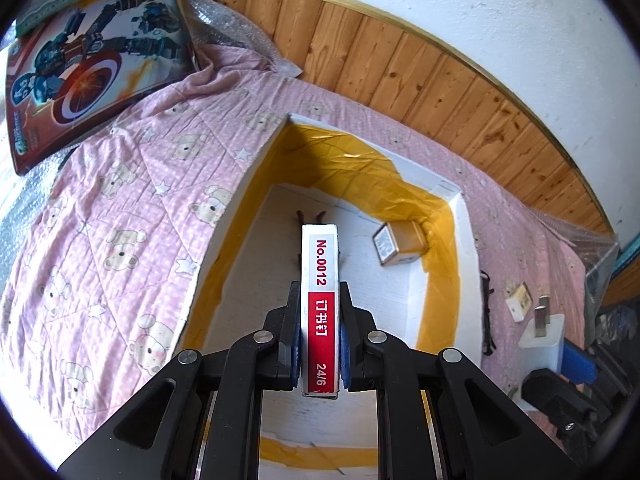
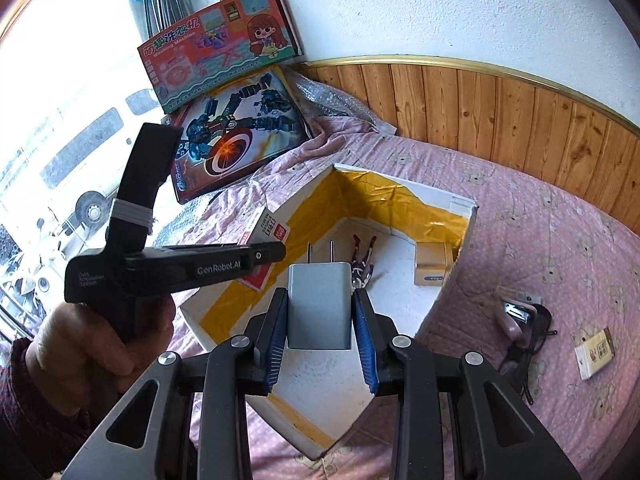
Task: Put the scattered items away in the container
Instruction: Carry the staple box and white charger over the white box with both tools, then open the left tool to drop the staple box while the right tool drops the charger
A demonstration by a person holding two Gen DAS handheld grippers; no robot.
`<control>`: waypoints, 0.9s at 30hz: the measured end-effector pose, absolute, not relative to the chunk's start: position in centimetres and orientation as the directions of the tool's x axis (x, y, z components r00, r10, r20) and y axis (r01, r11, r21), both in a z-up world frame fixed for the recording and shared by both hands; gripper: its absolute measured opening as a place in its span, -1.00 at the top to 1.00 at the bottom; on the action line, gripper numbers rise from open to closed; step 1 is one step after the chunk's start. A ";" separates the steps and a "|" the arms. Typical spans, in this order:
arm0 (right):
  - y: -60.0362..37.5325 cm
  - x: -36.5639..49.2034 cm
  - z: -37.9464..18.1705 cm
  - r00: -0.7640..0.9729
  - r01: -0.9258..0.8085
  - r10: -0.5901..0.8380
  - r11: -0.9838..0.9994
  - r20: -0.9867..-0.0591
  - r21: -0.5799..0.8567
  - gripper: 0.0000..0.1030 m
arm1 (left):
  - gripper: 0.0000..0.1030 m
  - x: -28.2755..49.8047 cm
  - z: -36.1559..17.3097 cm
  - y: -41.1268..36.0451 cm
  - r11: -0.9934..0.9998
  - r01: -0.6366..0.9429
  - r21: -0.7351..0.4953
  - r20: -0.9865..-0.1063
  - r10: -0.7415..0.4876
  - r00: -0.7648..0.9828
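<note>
My left gripper (image 1: 320, 344) clenched the staple box (image 1: 320, 304), long axis pointing away over the container (image 1: 460, 216) directly below. My right gripper (image 2: 322, 336) grasped the charger (image 2: 320, 304), prongs forward, above the container's near edge.

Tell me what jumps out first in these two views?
The left gripper holds a red-and-white staple box over the open white box with yellow tape inside. The right gripper clamps a white charger plug over that box, where a small figurine lies.
</note>
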State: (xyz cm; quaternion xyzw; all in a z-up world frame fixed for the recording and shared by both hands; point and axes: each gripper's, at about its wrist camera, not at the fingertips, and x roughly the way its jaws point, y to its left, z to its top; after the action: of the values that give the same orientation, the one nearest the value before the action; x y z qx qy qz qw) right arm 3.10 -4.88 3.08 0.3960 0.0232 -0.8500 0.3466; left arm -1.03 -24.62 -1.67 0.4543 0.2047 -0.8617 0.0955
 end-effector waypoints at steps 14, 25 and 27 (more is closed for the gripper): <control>-8.9 -1.6 2.9 -0.396 0.613 -0.564 -0.750 -0.725 0.248 0.36 | 0.71 -2.8 -3.2 -24.7 -0.910 0.354 -0.216 -0.850 -0.003 -0.527; -10.4 -7.0 1.1 -0.339 0.576 -0.523 -0.773 -0.782 0.267 0.36 | 0.71 -5.1 -4.4 -25.0 -0.904 0.365 -0.221 -0.863 0.007 -0.505; -10.7 -8.0 0.5 -0.333 0.568 -0.509 -0.780 -0.794 0.262 0.36 | 0.71 -5.6 -4.8 -25.2 -0.898 0.375 -0.229 -0.867 0.013 -0.498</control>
State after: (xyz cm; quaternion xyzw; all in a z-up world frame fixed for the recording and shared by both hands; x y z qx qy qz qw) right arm -8.05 -10.73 0.50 0.4740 0.0314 -0.8157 0.3301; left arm -5.65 -25.18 -4.75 0.4892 0.1981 -0.8425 0.1075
